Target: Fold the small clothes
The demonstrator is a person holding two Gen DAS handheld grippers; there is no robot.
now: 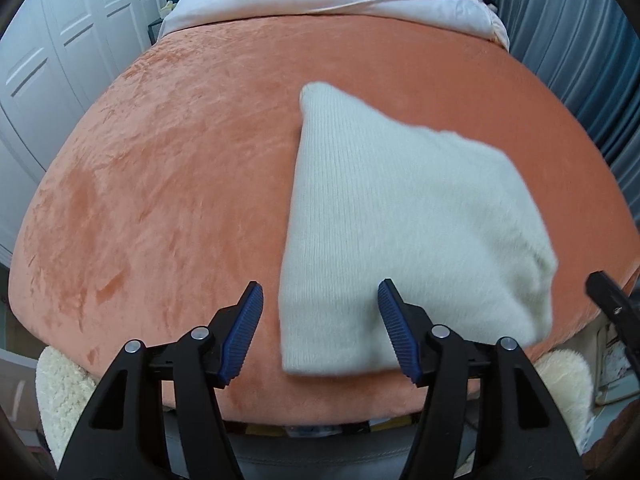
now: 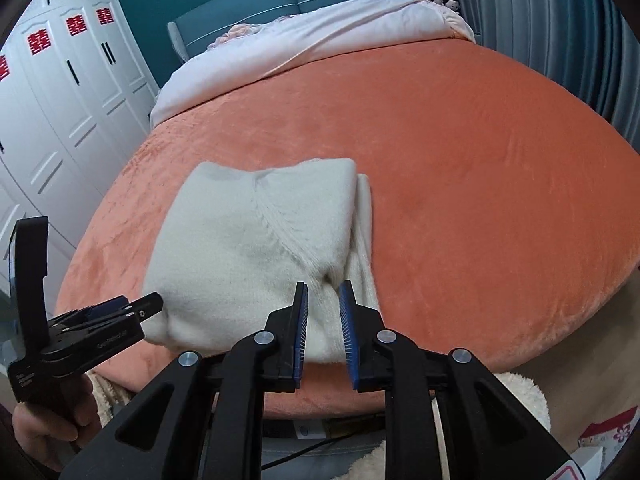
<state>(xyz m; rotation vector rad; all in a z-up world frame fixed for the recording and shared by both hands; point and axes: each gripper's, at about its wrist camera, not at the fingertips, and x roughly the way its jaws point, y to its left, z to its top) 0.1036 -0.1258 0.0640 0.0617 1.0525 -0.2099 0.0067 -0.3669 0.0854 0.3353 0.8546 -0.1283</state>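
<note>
— Where's the sweater (image 2: pixel 256 248) lying?

— Folded into a cream bundle on the orange bedspread (image 2: pixel 480 160), near the bed's front edge. A narrower folded strip shows along its right side, from under the top layer.

— And your claws against it?

— My right claw (image 2: pixel 324 304) sits at the bundle's near right corner, blue pads a narrow gap apart, with knit showing between and behind them. I can't tell whether the pads touch the fabric; nothing is pinched. My left claw (image 1: pixel 320 320) is spread wide, holding nothing. The sweater (image 1: pixel 400 232) has its near left corner showing between the pads: my right pad (image 1: pixel 396 332) overlaps the knit, my left pad (image 1: pixel 244 332) is over bare bedspread (image 1: pixel 160 184) just beside the edge.

— Anything else around?

— A pale quilt (image 2: pixel 320 40) is bunched at the far end of the bed, a white wardrobe (image 2: pixel 60 100) with red paper cuttings stands to the left, and grey curtains (image 2: pixel 560 20) hang on the right
</note>
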